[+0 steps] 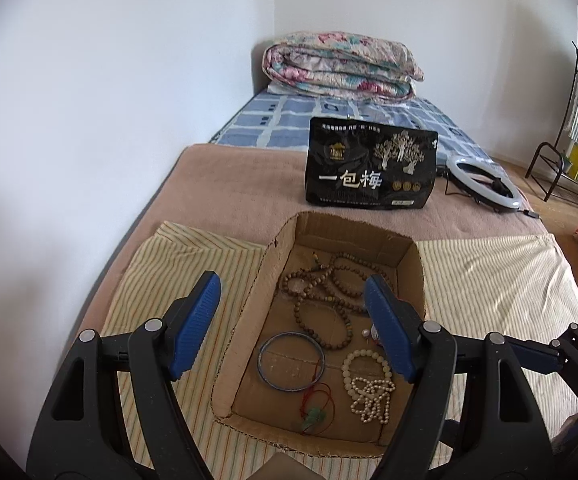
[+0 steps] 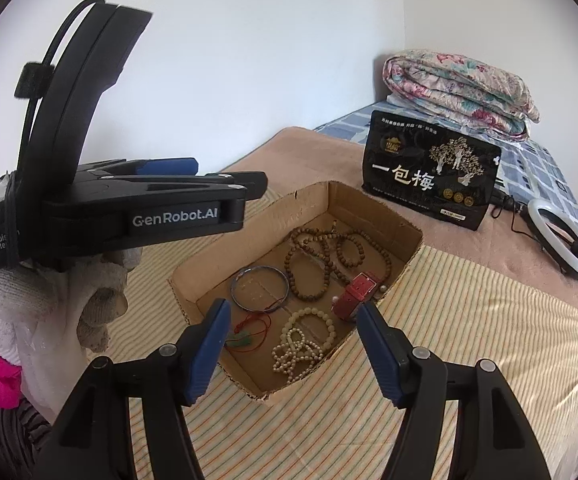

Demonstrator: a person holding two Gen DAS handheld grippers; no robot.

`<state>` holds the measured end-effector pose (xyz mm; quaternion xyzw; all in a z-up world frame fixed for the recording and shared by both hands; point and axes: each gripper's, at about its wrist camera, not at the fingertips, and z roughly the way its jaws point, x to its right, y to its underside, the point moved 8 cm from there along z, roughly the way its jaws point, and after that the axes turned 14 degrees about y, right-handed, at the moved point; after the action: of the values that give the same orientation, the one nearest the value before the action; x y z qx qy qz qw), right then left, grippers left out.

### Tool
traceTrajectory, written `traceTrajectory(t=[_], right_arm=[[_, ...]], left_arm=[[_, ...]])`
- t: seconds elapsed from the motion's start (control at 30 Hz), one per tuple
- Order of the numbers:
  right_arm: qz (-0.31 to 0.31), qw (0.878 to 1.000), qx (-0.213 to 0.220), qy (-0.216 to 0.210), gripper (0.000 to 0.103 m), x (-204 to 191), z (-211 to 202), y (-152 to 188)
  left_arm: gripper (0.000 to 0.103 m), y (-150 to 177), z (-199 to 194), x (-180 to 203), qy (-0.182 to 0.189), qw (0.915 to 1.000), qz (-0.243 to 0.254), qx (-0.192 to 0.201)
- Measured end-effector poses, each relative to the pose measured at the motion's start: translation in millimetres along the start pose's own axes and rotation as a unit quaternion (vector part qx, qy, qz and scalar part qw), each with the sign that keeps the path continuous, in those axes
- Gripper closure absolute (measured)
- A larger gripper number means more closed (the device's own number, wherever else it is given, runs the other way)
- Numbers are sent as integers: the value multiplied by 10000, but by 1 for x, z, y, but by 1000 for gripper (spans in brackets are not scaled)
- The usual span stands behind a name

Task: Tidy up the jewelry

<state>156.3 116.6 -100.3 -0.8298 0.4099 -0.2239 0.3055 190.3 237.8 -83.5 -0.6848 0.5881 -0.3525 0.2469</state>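
Box: my cardboard box (image 1: 405,264) lies open-topped on the striped cloth (image 1: 489,280) on the bed; its long axis runs away from me toward the black bag (image 1: 371,164), its torn edges ragged.
Brown beads: a long wooden-bead string (image 2: 321,256) sprawls in loops across the far half of the box.
Bangle: a thin blue-grey bangle (image 2: 259,289) lies flat near the middle, just beside the brown loops.
White beads: a pale bead bracelet (image 2: 313,320) and a heap of smaller pearly beads (image 2: 295,354) sit in the near corner, touching each other.
Pendant: a green pendant on red cord (image 1: 313,416) lies by the near wall.
Red strap: a red watch-like strap (image 2: 355,292) points lengthwise toward the far right wall, next to a small pearl.
Left gripper (image 1: 293,308): jaws apart, nothing between them, above the box.
Right gripper (image 2: 293,320): jaws apart and empty, over the near corner.
Writing: bag reads "一包梅"; my left tool reads "GenRobot.AI" and "Data Acquis… System".
Beyond: folded floral quilt (image 1: 341,66), ring light (image 1: 485,182).
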Motion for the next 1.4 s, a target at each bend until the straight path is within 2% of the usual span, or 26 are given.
traceTrajectory(t=[0.13, 0.27, 0.5, 0.6, 0.73, 0.87, 0.93, 1.03, 1.07, 1.17, 1.4], right_arm=[[97, 9998, 112, 117, 32, 8, -14, -3], [131, 9992, 265, 277, 27, 18, -30, -5], [281, 9974, 399, 533, 22, 39, -54, 0], [330, 9954, 515, 741, 12, 50, -64, 1], [363, 9928, 612, 966, 12, 62, -72, 2], [440, 9892, 715, 1198, 0, 71, -76, 2], [458, 9878, 742, 1288, 0, 76, -78, 2], [497, 9860, 771, 1393, 0, 81, -80, 2], [508, 9855, 786, 1416, 0, 83, -80, 2], [529, 9836, 815, 1518, 0, 85, -81, 2], [555, 9817, 805, 1635, 0, 91, -80, 4]], left_arm=[[26, -5, -18, 9, -26, 9998, 84, 171], [26, -9, -35, 18, -28, 9994, 137, 307], [26, -8, -60, 27, -52, 9991, 160, 390], [23, -6, -73, 30, -61, 9990, 126, 428], [20, 1, -87, 34, -74, 9987, 130, 496], [19, 8, -96, 44, -55, 9986, 178, 490], [18, 10, -101, 49, -117, 9981, 312, 513], [5, 13, -106, 58, -120, 9974, 420, 580], [4, 13, -108, 61, -102, 9971, 436, 620], [1, 14, -112, 66, -194, 9964, 491, 666], [1, 17, -111, 68, -207, 9968, 463, 617]])
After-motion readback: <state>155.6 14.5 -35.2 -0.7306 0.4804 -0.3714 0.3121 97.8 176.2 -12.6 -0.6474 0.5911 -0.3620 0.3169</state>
